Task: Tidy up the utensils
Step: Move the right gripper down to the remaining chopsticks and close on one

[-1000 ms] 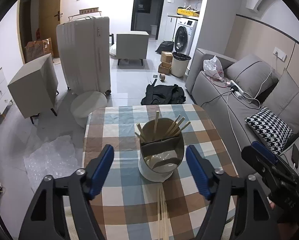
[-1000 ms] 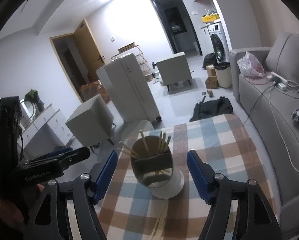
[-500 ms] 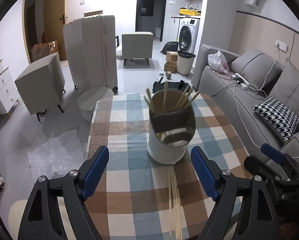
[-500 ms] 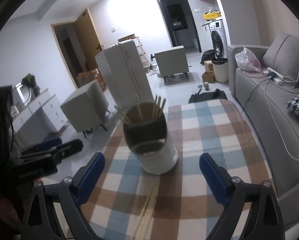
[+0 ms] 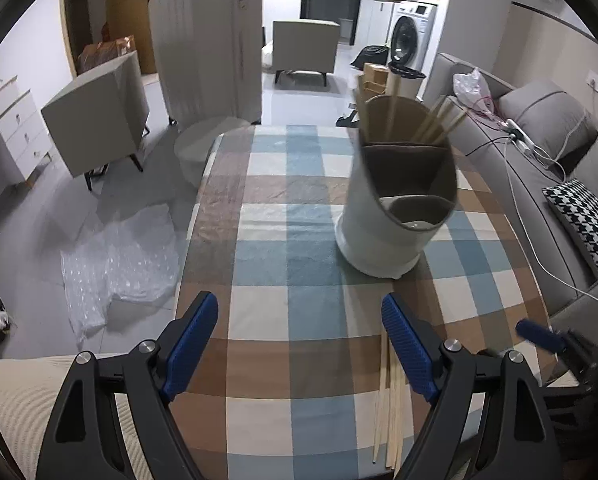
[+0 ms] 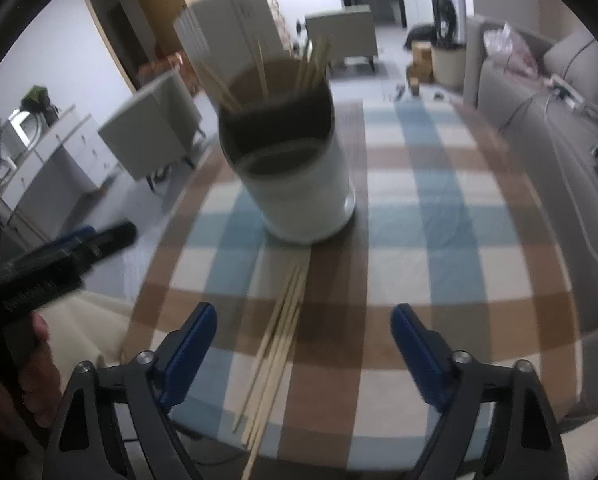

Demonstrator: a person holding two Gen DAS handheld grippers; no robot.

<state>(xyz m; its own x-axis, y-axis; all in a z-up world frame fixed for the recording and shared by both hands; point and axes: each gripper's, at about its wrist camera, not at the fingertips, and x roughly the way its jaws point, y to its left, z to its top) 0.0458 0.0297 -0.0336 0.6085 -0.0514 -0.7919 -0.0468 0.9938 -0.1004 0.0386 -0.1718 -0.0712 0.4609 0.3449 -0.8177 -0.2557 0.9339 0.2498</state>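
A white utensil holder point(image 5: 379, 220) with a brown divided inside stands on the checked tablecloth point(image 5: 291, 240). Several chopsticks point(image 5: 435, 120) stick up from its back compartment. More loose chopsticks point(image 5: 391, 392) lie in a bundle on the cloth in front of it. My left gripper point(image 5: 299, 304) hovers open over the cloth, with the loose bundle just under its right finger. My right gripper point(image 6: 303, 314) has nothing held and its jaws are closing. The loose chopsticks point(image 6: 279, 344) lie below it, nearer its left finger, and the holder point(image 6: 299, 192) stands just beyond.
A grey sofa point(image 5: 539, 168) with a houndstooth cushion point(image 5: 587, 220) runs along the table's right side. Left of the table are bubble wrap point(image 5: 115, 256) on the floor, a grey cabinet point(image 5: 95, 112) and a white suitcase point(image 5: 207, 44). A cream seat point(image 5: 11, 400) lies below my left gripper.
Both grippers have come down closer to the table. The holder now looks larger and the loose chopsticks lie right by the fingers. The right jaws spread wider, then narrowed a little.
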